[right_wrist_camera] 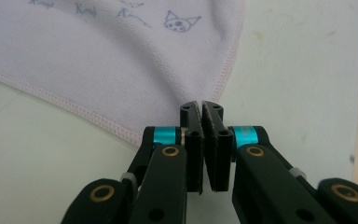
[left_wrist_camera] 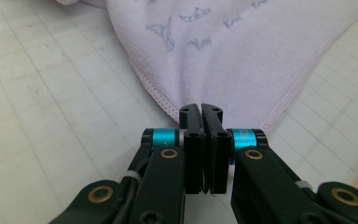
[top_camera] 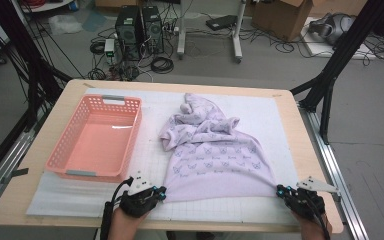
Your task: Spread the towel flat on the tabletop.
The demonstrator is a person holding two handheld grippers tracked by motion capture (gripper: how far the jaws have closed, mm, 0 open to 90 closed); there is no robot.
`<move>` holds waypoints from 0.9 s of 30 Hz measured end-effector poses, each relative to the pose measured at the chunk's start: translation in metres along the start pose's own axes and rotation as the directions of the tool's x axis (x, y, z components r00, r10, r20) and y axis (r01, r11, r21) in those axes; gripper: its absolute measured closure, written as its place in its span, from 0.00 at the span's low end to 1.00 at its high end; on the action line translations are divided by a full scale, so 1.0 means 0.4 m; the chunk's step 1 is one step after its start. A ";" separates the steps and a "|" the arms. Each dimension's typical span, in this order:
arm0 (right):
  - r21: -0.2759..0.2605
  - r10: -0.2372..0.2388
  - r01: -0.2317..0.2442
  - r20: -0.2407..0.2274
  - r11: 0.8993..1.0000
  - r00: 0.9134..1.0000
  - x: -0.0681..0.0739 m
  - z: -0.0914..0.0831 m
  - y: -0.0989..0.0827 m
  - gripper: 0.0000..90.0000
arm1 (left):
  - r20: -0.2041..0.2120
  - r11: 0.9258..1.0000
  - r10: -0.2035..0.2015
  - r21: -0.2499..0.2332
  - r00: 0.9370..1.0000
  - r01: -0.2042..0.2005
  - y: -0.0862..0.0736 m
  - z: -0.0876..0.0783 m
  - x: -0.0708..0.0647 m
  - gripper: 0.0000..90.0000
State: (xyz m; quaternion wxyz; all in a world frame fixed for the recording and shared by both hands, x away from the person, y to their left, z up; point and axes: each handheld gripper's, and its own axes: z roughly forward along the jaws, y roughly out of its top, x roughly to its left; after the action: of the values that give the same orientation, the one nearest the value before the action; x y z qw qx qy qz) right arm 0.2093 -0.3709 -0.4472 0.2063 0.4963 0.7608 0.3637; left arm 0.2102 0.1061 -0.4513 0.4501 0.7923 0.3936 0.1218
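**Pale wooden table, white gridded mat, lilac towel pinned at both near corners**

Lay spread on the white gridded mat (top_camera: pixel 275 130) over the wooden table (top_camera: pixel 50 145): a lilac towel (top_camera: pixel 215 160) printed with small cartoon faces, near edge pulled taut and straight, far end bunched into folds toward the middle of the mat. Showed a pink stitched hem along both near edges in the gripper views.

Clamped the towel's near left corner: left tool (top_camera: pixel 163 192), jaws pressed together with the cloth pinched between the pads, seen close in the left gripper view (left_wrist_camera: pixel 202 108) where the corner narrowed into the closed jaws. Clamped the near right corner likewise: right tool (top_camera: pixel 279 190), jaws tight on the hem's tip, seen close in the right gripper view (right_wrist_camera: pixel 201 106). Sat low over the mat near the table's front edge, both tools, each with a hand behind it at the bottom of the high view.

Stood just beside the towel on its left, apart from it: a pink plastic basket (top_camera: pixel 60 155) with perforated walls. Lay beyond the table: grey floor with computer towers (top_camera: pixel 139 30), tangled cables and cardboard boxes (top_camera: pixel 285 17).
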 end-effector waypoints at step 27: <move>-0.039 -0.001 0.000 -0.014 0.999 1.000 0.125 -0.170 -0.134 0.70 | 0.002 0.994 -0.028 -0.101 1.000 0.028 -0.102 -0.120 -0.065 0.53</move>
State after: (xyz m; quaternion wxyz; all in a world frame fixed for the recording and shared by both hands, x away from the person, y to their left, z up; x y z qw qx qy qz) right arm 0.1098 -0.3622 -0.4411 0.2107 0.4895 0.7551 0.3819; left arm 0.1458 0.1282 -0.4532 0.4915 0.7629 0.3977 0.1349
